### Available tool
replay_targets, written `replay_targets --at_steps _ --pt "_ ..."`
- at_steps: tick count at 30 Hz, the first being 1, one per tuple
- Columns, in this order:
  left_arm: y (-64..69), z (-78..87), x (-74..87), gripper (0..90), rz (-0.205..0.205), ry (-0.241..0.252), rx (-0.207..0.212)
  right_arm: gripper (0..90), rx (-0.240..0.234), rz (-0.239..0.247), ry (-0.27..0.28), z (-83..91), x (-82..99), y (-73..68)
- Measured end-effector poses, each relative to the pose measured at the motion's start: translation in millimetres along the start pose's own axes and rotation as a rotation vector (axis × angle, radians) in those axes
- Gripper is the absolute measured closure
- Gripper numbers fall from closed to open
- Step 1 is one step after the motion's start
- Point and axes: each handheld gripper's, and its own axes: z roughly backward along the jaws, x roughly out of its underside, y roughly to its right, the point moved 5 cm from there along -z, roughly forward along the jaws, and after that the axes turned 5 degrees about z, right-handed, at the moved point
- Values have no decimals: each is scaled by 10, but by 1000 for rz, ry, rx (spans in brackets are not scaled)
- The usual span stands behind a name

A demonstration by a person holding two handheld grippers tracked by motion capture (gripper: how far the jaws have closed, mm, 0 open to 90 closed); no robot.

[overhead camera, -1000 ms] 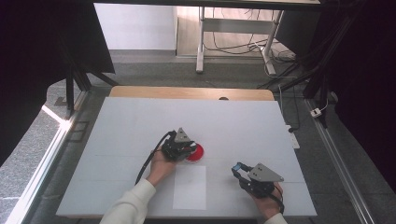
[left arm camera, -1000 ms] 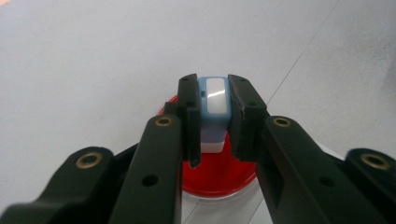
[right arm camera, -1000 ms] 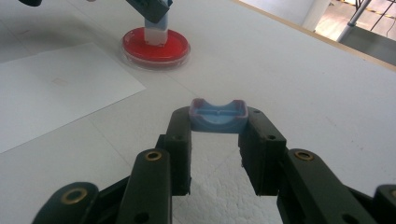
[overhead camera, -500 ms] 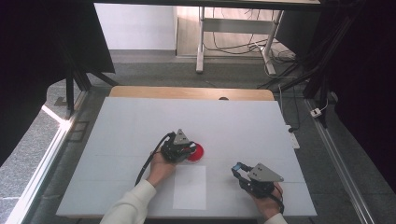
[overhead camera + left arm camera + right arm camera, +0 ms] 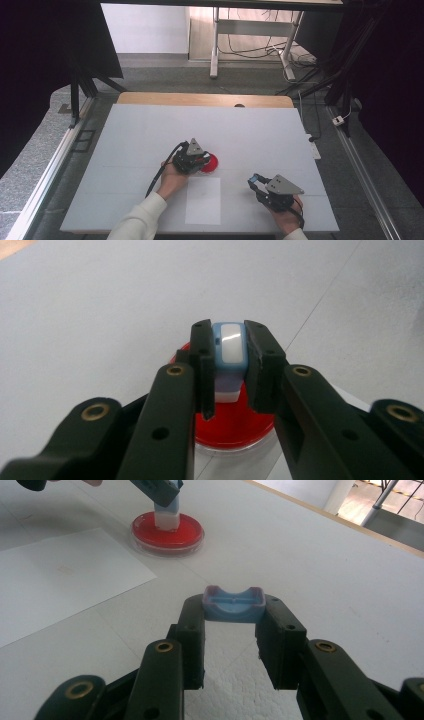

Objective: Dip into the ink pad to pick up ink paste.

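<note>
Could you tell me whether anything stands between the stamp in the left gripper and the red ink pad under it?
Nothing visible does: the left gripper holds the stamp upright, its white base already down on the red ink pad.

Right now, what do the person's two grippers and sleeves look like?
Both grippers are black, each with two blocky jaws studded with brass-coloured rivets. The left gripper and right gripper each carry a grey three-cornered plate on top. A black cable trails from the left one. The left forearm wears a white sleeve.
</note>
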Motion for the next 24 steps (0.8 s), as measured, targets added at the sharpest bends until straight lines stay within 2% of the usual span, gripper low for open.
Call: replay_targets --at_steps 3,8,14,16,21,24 --pt "-32 38 -12 756 24 9 24 646 -1 -1 2 2 -4 1" --pt "-94 112 -41 756 46 29 19 646 1 -1 1 6 -3 10" --pt "-130 248 -121 756 60 51 33 646 0 -3 6 1 -4 10" --pt "-134 252 -123 755 67 42 52 646 1 -3 6 2 -5 9" --pt "-130 170 -81 755 47 -5 35 646 1 -1 -2 1 -3 6" --pt "-132 142 -68 755 40 -16 24 646 2 0 -1 0 -1 11"
